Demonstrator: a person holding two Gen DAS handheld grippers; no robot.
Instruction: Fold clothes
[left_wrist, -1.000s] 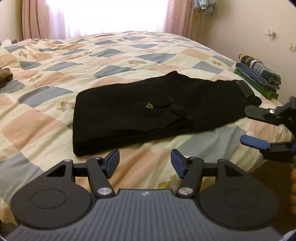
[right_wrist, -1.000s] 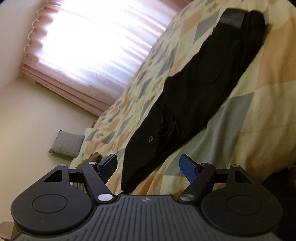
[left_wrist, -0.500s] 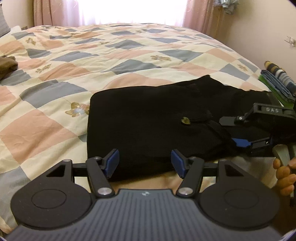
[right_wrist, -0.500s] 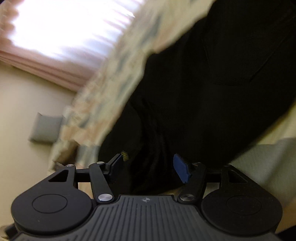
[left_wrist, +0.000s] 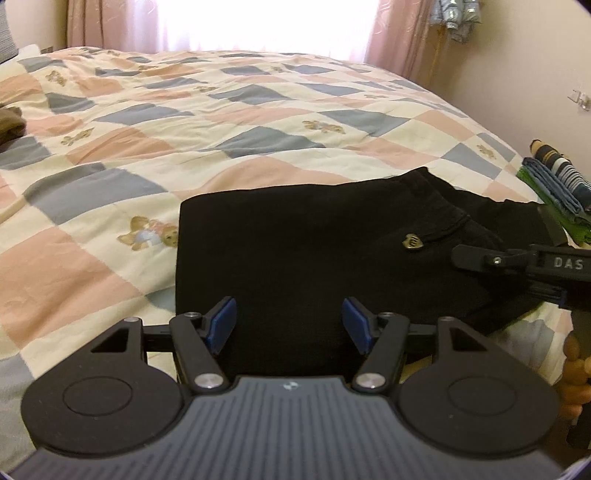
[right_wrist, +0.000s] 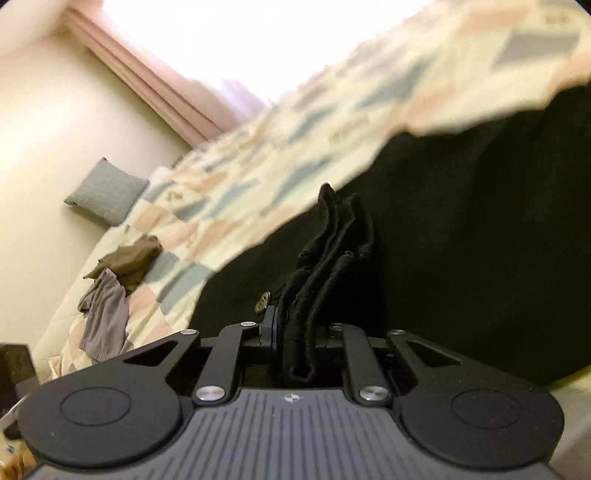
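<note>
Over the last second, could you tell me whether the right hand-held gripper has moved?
Yes. The right hand-held gripper has come in from the bed's near edge onto the folded black trousers, beside their small brass button, and shut on a bunch of black fabric.

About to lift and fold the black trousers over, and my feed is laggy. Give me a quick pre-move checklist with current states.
1. Right gripper shut on the black trousers: ok, bunched edge clamped.
2. Left gripper holding fabric: not ok, open over the near edge.
3. All layers in the right grip: cannot tell.
4. Trousers flat on the quilt: ok in the left view.
5. Folded stack apart from the trousers: cannot tell.
</note>
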